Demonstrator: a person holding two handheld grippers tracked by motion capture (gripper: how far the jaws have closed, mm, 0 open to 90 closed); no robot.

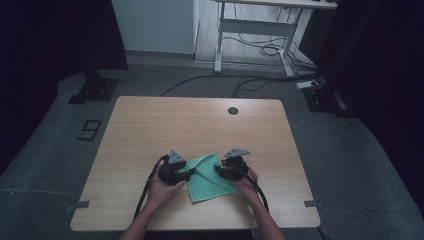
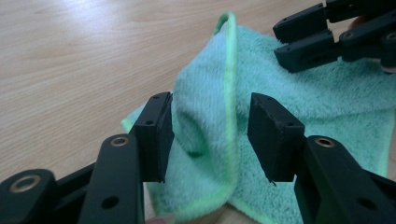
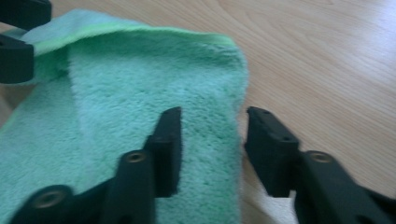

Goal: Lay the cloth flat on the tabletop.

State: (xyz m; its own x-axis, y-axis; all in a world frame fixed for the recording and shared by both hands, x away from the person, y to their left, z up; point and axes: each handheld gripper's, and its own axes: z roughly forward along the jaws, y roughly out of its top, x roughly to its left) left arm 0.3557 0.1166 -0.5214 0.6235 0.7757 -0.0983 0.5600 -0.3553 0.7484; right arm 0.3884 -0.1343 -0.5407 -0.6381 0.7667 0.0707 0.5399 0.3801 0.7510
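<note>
While a green microfibre cloth lies folded near the wooden table's front edge, it is straddled, ungripped, by the parted left gripper and right gripper.

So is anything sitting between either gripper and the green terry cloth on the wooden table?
Nothing visible. The left gripper has a raised fold of the green terry cloth between its open jaws; the right gripper straddles the cloth's edge, jaws open. The wooden table holds nothing else.
</note>
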